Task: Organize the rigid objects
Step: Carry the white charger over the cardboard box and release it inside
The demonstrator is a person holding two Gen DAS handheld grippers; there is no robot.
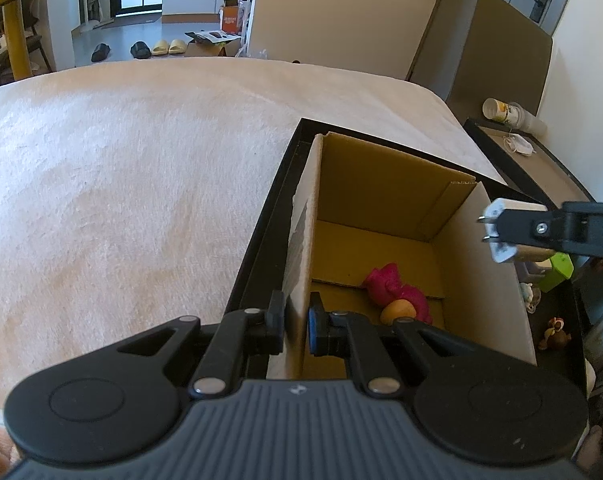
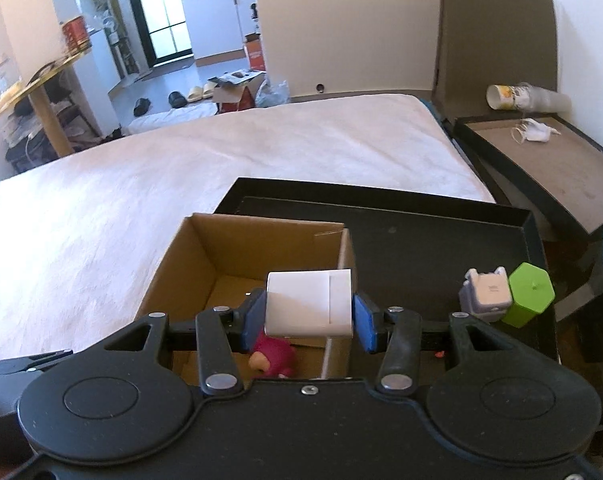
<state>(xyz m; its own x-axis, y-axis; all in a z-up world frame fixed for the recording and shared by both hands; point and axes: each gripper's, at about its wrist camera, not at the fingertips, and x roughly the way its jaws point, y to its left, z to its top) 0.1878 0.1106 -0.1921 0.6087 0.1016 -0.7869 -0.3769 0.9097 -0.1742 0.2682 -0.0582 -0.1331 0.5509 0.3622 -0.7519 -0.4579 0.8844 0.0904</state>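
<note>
An open cardboard box (image 1: 385, 200) (image 2: 205, 256) stands inside a black tray (image 1: 257, 240) (image 2: 441, 248) on the bed. A pink toy (image 1: 397, 292) (image 2: 275, 354) with an orange part lies on the box floor. My left gripper (image 1: 297, 326) is shut on the box's left wall. My right gripper (image 2: 309, 316) is shut on a white plug charger (image 2: 309, 304), held above the box's right wall; the charger also shows in the left wrist view (image 1: 501, 228), prongs pointing left.
A green hexagonal box (image 2: 529, 294) and a small white-grey figure (image 2: 485, 292) stand in the tray to the right of the cardboard box. Small figurines (image 1: 553, 332) lie there too. A bedside table (image 2: 549, 160) holds a cup (image 2: 505, 98). The pale bedspread (image 1: 141, 180) stretches left.
</note>
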